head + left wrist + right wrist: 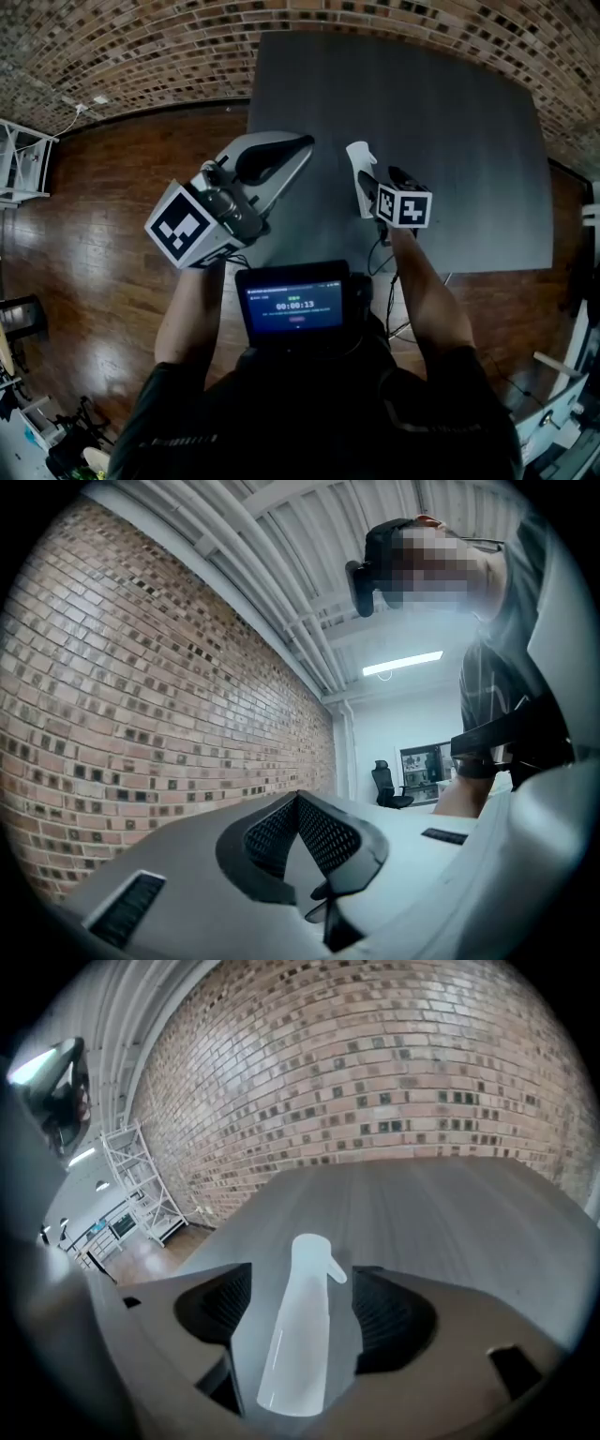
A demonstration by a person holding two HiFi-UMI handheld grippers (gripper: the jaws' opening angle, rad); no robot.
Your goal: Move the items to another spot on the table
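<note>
A white shelf stands on the wood floor, well off the table's left side. Your left gripper hangs over the table's near-left corner, its cube out over the floor and its tip angled up and in toward the table. Its own view shows the 2 jaws clenched tip to tip with nothing between them, a brick wall filling the left of that view and an office chair far behind. A small lit screen sits at your chest, short of the table's near edge.

The white spray bottle is on the table's near-left part, just inside the near edge, nozzle end away from you. You cannot tell from these views whether it stands or lies. Your right gripper is at that same spot, released: both jaws are spread wide with the bottle between them, and bare tabletop shows between the bottle and the left pad. The rest of the dark tabletop runs away toward the brick wall.
</note>
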